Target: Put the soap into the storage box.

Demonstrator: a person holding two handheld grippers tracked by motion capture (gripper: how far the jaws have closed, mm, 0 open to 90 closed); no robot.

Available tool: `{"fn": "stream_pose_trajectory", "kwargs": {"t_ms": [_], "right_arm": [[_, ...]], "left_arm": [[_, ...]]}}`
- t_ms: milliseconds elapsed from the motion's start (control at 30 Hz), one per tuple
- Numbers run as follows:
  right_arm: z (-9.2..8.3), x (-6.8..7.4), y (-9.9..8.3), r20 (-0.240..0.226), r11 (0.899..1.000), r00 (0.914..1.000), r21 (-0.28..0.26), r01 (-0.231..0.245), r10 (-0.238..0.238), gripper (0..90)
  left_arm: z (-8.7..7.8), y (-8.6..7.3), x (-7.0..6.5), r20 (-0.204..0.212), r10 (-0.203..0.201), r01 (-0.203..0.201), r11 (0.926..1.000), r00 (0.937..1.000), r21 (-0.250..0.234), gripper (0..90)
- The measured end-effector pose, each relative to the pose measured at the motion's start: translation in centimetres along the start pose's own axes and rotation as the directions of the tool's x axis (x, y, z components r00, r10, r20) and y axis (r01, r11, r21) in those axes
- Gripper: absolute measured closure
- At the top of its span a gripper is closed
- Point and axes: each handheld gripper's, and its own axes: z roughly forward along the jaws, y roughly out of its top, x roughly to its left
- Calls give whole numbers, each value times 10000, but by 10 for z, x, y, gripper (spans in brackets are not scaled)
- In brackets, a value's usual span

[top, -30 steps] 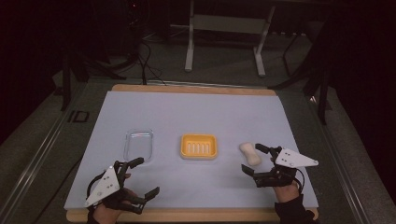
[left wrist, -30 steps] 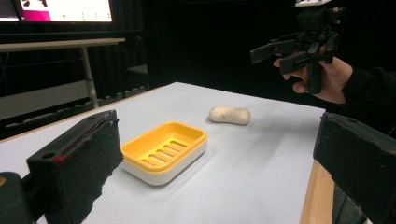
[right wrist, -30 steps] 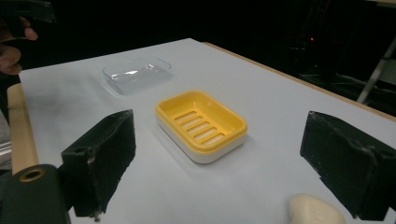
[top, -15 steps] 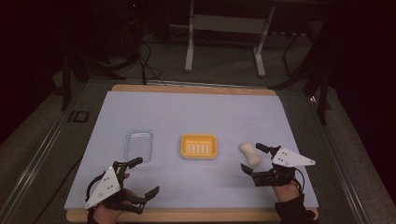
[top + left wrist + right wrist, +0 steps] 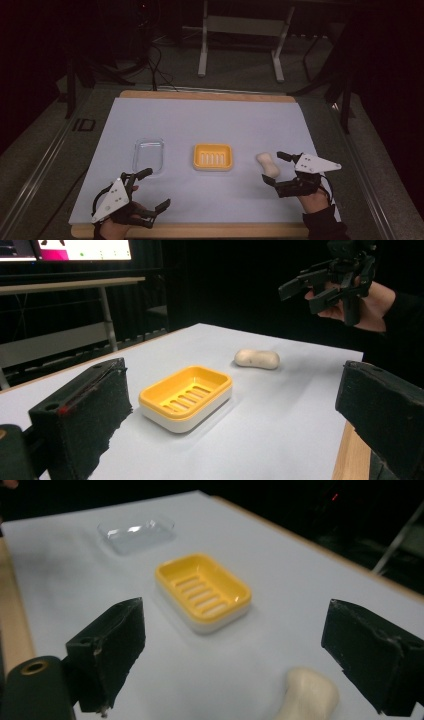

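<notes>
Count on the table: one soap bar, one yellow soap dish, one clear plastic lid, two grippers. All three things lie in a row across the middle of the surface, apart from one another.

Soap bar: cream-white, matte, peanut-shaped with a slight waist, lying flat. It sits toward the right edge of the surface, well right of the dish, touching neither dish nor jaw. In the left gripper view it lies beyond the dish toward the far corner; in the right gripper view its near end shows at the bottom of the frame.

Soap dish: yellow slotted tray on a white base, at the centre of the surface. Five drain slots visible.

Lid: transparent, rounded rectangle, left of the dish.

Right gripper: jaws spread wide, released, holding nothing. It is at the soap bar, the bar lying in the gap between the two jaws without visible contact. Whether it is raised off the surface cannot be told.

Left gripper: jaws spread wide, empty, near the front edge of the surface at the left, just short of the lid.
</notes>
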Motion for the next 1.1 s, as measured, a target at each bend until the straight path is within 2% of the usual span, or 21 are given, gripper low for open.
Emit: {"fn": "stream_pose_trajectory", "kwargs": {"t_ms": [33, 100, 133, 200, 300, 333, 367, 500, 533, 567, 667, 833, 933, 1000, 1033, 1067, 1100], "right_arm": [[0, -3, 1, -99, 9992, 9999, 390, 65, -61, 105], [-1, -4, 1, -101, 9986, 9998, 502, 157, -153, 104], [-2, -6, 1, -224, 9970, 9994, 722, 262, -247, 105], [-2, -7, 1, -337, 9966, 9991, 773, 287, -262, 104], [0, -10, 2, -844, 9928, 9960, 1138, 380, -284, 105], [1, -10, 3, -1058, 9902, 9942, 1350, 351, -208, 105], [4, -9, 3, -1280, 9859, 9911, 1571, 576, -375, 105], [14, -6, 1, -1939, 9678, 9801, 2353, 888, -428, 104], [14, -6, 1, -1939, 9678, 9801, 2353, 888, -428, 104], [18, -5, 0, -2054, 9599, 9775, 2609, 1021, -481, 104], [24, -4, -3, -2274, 9507, 9721, 2850, 1225, -571, 104], [32, -4, -7, -2559, 9226, 9652, 3571, 1457, -534, 104], [36, -4, -8, -2493, 8985, 9661, 4056, 1678, -679, 104], [38, -5, -8, -2593, 8806, 9639, 4405, 1744, -612, 105], [39, -5, -8, -2514, 8690, 9648, 4577, 1882, -766, 112], [38, -3, -7, -2293, 8610, 9671, 4640, 2082, -1103, 133], [38, -1, -6, -2225, 8564, 9671, 4683, 2173, -1237, 131]], "left_arm": [[0, 0, 0, 20, -8, 8, 10000, 10000, 13, 11], [1, 0, -1, 30, -24, 24, 10000, 10000, 9, 12], [1, -1, -1, 47, -39, 39, 10000, 10000, 20, 12], [2, -1, -1, 57, -50, 50, 10000, 10000, 57, 12], [3, -1, -1, 82, -59, 58, 9999, 9999, 96, 12], [3, -1, -1, 97, -59, 58, 9999, 9999, 112, 12], [3, -1, -1, 105, -46, 44, 9999, 9999, 129, 12], [3, -2, -2, 117, -52, 51, 9999, 9999, 143, 12], [3, -2, -2, 117, -52, 51, 9999, 9999, 143, 12], [3, -2, -2, 121, -46, 44, 9998, 9999, 177, 12], [3, -2, -2, 135, -59, 56, 9998, 9999, 202, 12], [4, -2, -2, 160, -13, 9, 9997, 9999, 260, 12], [4, -2, -2, 180, -32, 27, 9996, 9998, 265, 11], [4, -2, -2, 191, -34, 28, 9995, 9998, 307, 12], [4, -2, -2, 196, -35, 29, 9995, 9998, 306, 12], [4, -2, -2, 207, -30, 23, 9995, 9998, 307, 12], [4, -2, -2, 212, -34, 27, 9995, 9998, 311, 12]]}}
